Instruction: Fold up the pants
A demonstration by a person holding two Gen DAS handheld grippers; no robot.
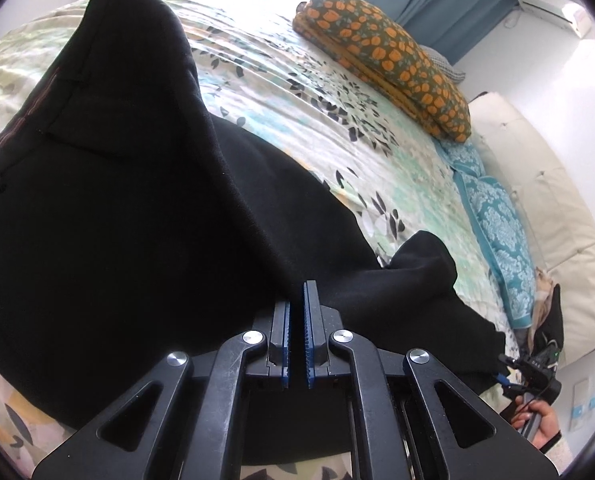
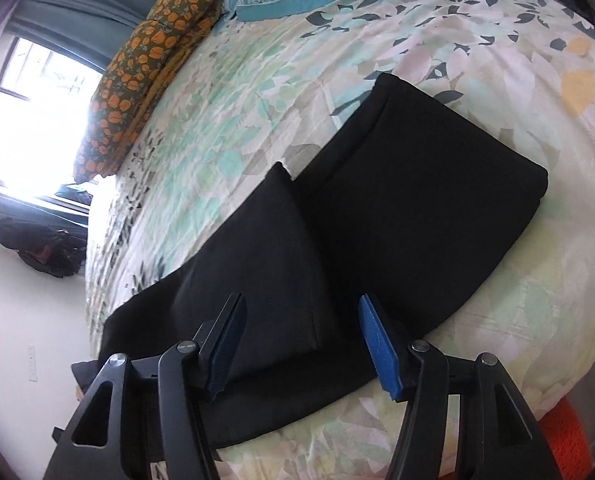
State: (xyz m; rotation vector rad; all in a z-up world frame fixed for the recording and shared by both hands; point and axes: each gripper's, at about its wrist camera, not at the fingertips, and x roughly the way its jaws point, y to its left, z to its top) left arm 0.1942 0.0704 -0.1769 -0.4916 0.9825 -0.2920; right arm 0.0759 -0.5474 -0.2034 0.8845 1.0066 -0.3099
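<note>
Black pants [image 1: 117, 208] lie on a floral bedspread [image 1: 337, 136]. In the left wrist view my left gripper [image 1: 297, 292] is shut on a raised fold of the black pants, and the waistband with belt loops shows at the left. In the right wrist view the pants [image 2: 397, 208] lie in flat overlapping layers. My right gripper [image 2: 301, 308] is open and empty just above the near edge of the pants. The right gripper also shows at the lower right of the left wrist view [image 1: 505, 376], held in a hand.
A folded orange-flowered blanket [image 1: 385, 52] and teal patterned pillows [image 1: 493, 224] lie at the head of the bed. A cream headboard [image 1: 557, 216] stands behind them. Dark clothes [image 2: 37, 248] lie on the floor by the window [image 2: 29, 120].
</note>
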